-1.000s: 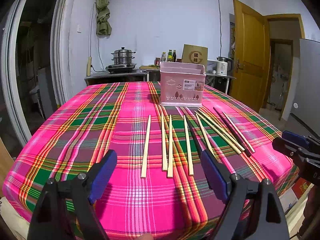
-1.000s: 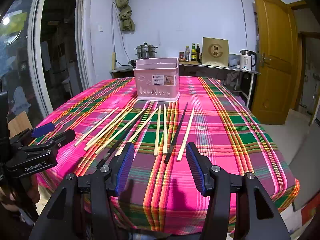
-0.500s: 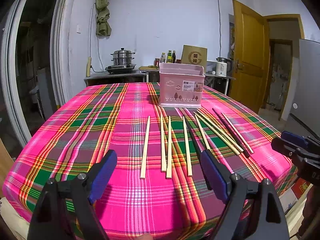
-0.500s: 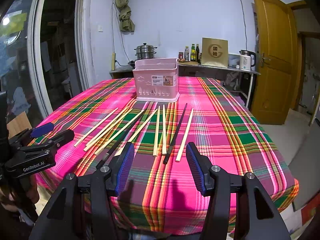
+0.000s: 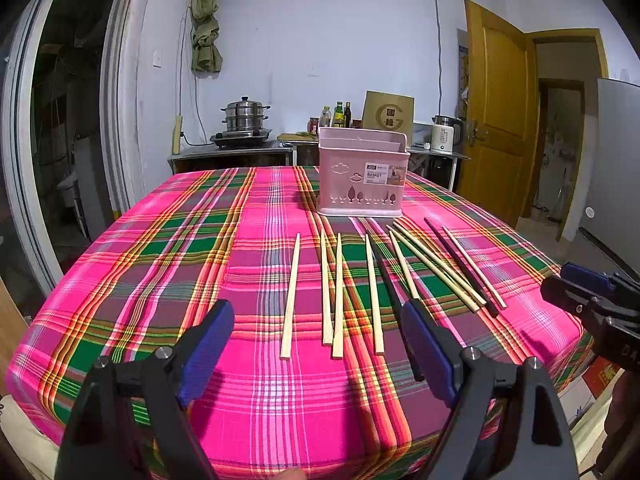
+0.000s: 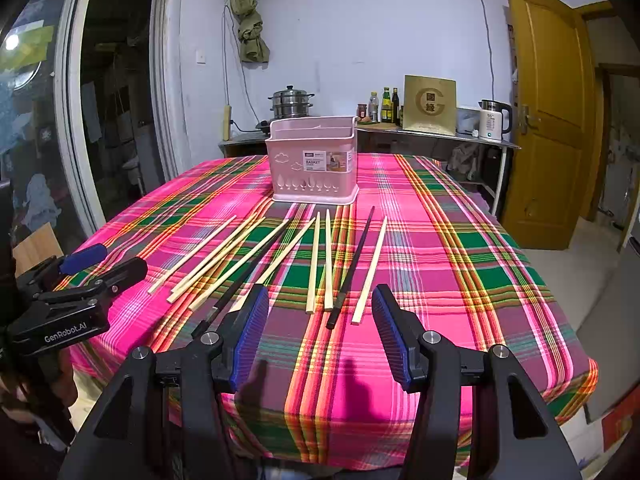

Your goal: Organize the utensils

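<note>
Over the last second almost nothing has changed: we have only edged a little nearer, and no stick has moved, so by our reckoning sorting has not begun. Our left gripper (image 5: pixel 316 344) hangs wide open and empty above the near table edge. Ahead, the pale wooden chopsticks (image 5: pixel 290 294) and two black chopsticks (image 6: pixel 351 266) lie flat in a loose fan on the pink, green and yellow plaid tablecloth (image 5: pixel 160 248), well short of the empty pink plastic utensil basket (image 6: pixel 313 160). Our right gripper (image 6: pixel 320 334) is likewise spread open, holding nothing. Behind stand a steel steamer pot (image 5: pixel 245 116), a white kettle (image 6: pixel 494 120) and a yellow wooden door (image 6: pixel 548 100).
</note>
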{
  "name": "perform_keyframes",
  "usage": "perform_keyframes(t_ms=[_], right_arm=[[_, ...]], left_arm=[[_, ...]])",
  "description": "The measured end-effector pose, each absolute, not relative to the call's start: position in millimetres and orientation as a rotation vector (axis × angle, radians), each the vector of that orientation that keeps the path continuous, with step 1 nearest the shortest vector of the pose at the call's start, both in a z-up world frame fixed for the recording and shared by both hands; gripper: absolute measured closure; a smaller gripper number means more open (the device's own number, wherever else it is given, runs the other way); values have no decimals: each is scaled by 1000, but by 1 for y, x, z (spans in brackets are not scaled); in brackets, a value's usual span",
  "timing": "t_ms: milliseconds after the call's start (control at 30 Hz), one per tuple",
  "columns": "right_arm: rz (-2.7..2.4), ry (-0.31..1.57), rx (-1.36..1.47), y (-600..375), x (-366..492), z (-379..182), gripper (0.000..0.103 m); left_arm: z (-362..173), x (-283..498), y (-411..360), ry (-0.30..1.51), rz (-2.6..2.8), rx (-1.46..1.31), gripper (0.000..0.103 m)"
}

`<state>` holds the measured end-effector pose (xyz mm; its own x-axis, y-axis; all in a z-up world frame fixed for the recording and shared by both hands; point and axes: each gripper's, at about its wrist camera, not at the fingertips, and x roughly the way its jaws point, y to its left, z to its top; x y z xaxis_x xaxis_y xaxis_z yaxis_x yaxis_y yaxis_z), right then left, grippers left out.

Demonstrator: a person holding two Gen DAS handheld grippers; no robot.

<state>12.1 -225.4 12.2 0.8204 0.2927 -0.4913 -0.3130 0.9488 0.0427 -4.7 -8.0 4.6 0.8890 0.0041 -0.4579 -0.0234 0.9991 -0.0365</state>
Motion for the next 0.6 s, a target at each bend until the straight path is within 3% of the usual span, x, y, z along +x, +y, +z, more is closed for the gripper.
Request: perform_keyframes(t_ms=[600], right_arm=[[322, 517, -41, -226, 13, 11, 49]], left_arm=[[6, -6, -9, 475, 13, -40, 16]])
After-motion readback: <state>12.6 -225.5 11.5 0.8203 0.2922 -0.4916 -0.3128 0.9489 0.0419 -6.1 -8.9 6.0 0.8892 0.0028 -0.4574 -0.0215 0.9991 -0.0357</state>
